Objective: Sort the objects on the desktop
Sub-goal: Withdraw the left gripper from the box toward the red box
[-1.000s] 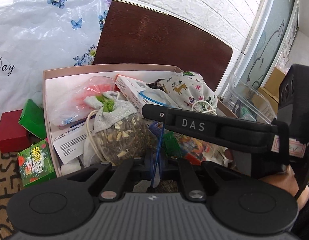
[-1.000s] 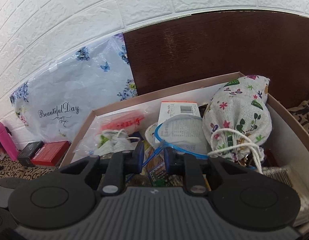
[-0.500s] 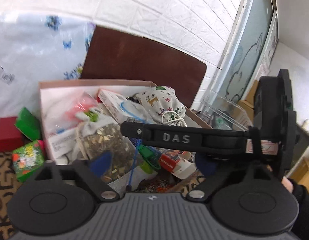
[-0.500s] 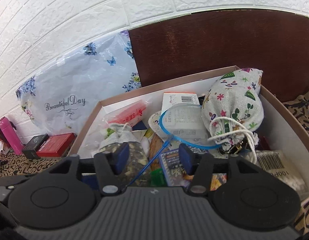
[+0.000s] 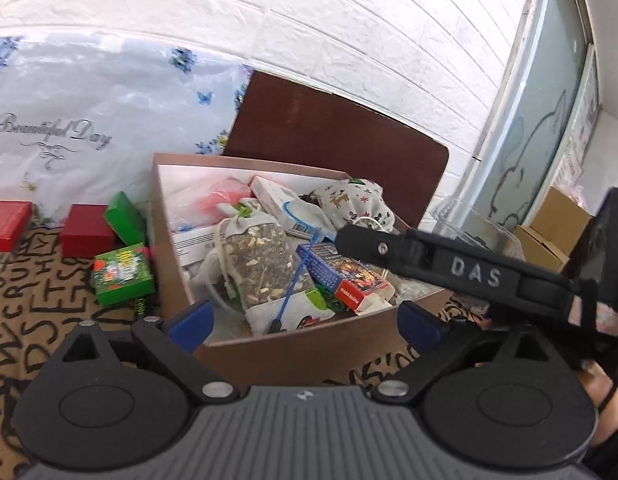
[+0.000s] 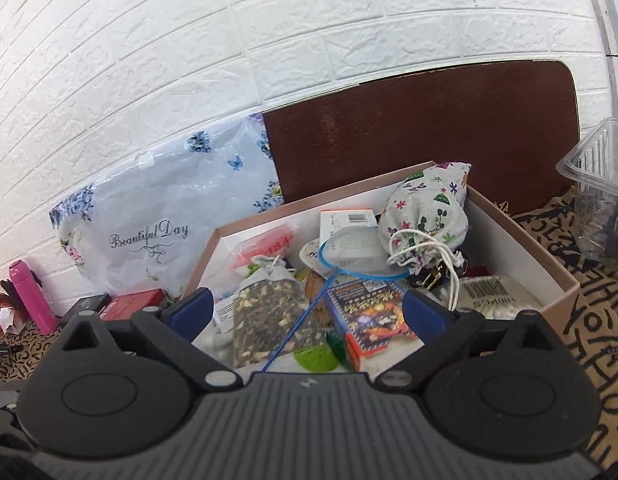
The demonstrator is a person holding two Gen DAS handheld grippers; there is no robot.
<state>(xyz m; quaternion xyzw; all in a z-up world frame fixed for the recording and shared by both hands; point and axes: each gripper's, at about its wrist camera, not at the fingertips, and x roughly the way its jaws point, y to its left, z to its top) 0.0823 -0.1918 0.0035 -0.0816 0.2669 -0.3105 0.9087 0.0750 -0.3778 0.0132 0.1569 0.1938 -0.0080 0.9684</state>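
Note:
A brown cardboard box (image 5: 309,350) (image 6: 557,280) stands on the patterned cloth, full of items. A small blue net (image 6: 359,254) (image 5: 297,270) lies inside it, its handle slanting down over a mesh sachet of dried herbs (image 5: 261,264) (image 6: 269,316). A card box (image 6: 367,312) (image 5: 343,276) and a floral drawstring pouch (image 6: 425,212) (image 5: 349,204) lie beside it. My left gripper (image 5: 305,320) is open and empty in front of the box. My right gripper (image 6: 307,316) is open and empty above the box's near side; its arm (image 5: 449,266) crosses the left wrist view.
Two green boxes (image 5: 123,276) and red boxes (image 5: 87,230) lie left of the box. A flowered plastic bag (image 6: 165,228) and a dark brown board (image 6: 429,128) lean on the brick wall. A clear plastic tub (image 6: 601,188) stands right. A pink bottle (image 6: 31,300) stands far left.
Both grippers were shut on the blue net's handle; both have opened and drawn back from the box. The net now lies in the box.

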